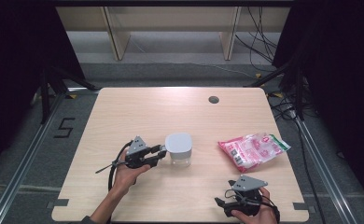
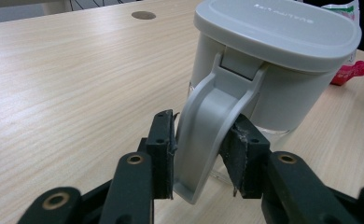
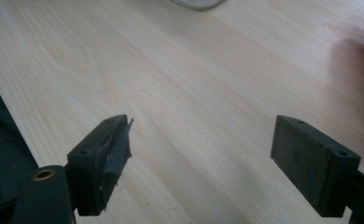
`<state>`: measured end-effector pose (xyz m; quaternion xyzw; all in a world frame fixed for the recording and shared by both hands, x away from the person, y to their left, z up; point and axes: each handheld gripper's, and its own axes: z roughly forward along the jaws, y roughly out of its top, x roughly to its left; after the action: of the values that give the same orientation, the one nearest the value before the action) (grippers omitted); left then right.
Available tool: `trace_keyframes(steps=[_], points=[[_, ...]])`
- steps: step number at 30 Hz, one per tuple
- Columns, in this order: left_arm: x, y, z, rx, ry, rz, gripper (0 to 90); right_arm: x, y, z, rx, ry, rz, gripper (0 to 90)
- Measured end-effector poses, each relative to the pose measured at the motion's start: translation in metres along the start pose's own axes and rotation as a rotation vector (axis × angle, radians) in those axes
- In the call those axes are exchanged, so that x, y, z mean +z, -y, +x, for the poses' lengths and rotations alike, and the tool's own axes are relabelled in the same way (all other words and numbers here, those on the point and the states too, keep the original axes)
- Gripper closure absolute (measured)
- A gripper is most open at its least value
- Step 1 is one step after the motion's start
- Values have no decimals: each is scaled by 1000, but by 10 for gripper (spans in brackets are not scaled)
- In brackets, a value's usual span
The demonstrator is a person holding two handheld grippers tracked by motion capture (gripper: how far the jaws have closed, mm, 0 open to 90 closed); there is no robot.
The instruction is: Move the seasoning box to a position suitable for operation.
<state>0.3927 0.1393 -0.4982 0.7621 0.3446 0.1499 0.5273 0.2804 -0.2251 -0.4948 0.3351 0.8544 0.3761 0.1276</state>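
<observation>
- We hold the left gripper (image 1: 160,154) level at the left flank of the jug (image 1: 180,149), which stands upright near the middle of the table (image 1: 138,107) with its grey lid (image 2: 278,30) seated.
- In the left gripper view its jaws stand partly closed on either side of the jug's handle (image 2: 208,135); the pads (image 2: 164,149) lie against both faces of the handle, so we judge the grip made.
- The step in hand, as we read it, is securing the jug by the handle before moving or steadying it.
- The next move calls for a firm, even squeeze and a straight lift or a steady hold; because the handle is smooth and curved, we keep the pull in line with the jaws so that the jug does not swing or tip.
- The pink packet (image 1: 252,149) lies flat on the table to the right of the jug, well apart from it.
- We rest the right gripper (image 1: 227,205) at the near right edge of the table; its jaws stand wide apart with nothing but bare wood between them.
- We judge this hand free for the lid or the packet.
</observation>
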Motion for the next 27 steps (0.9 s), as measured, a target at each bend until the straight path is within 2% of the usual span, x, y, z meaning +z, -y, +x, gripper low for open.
trace_keyframes(steps=[7, 12, 15, 17, 25, 27], points=[[3, -1, 1, -6, 9, -8, 638, 0, 0, 0, 2, -3, -1, 204], [5, -1, 1, 13, -1, -3, 644, 0, 0, 1, 19, 2, 7, 204], [5, -1, 1, 7, -2, -1, 643, 0, 0, -1, 6, -7, 5, 204], [5, -1, 2, 4, 7, -4, 639, -1, 0, -1, 6, 6, 1, 204], [-5, -4, 4, -9, 31, -4, 541, -2, 0, -1, 24, 9, 1, 203], [-9, -5, 4, -13, 42, 4, 524, -1, 0, -2, 16, 4, -9, 203]])
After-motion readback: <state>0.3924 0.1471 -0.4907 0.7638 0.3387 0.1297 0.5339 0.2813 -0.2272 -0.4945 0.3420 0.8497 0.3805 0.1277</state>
